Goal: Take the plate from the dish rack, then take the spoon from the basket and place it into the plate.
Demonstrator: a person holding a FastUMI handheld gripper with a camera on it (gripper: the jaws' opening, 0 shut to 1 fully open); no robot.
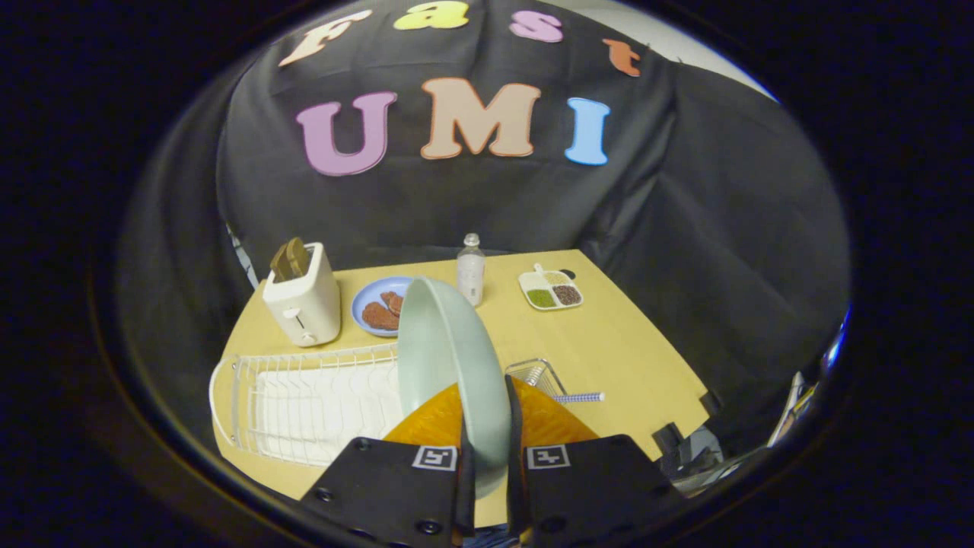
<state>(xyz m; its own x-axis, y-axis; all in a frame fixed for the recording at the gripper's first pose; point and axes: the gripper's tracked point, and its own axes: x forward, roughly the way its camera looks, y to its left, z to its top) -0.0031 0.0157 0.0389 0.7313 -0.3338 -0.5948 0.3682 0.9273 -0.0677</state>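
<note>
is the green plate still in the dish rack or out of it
Out. The pale green plate stands on edge, clamped between the fingers of the hand-held gripper, lifted beside the white wire dish rack, which holds no dishes.

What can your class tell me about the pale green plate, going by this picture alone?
The pale green plate is round, smooth and glossy, like glazed ceramic or plastic. It stands on edge, nearly upright, its lower rim clamped between the gripper fingers. It is lifted above the white wire dish rack, and an orange piece lies behind its lower part. No food is on it.
</note>
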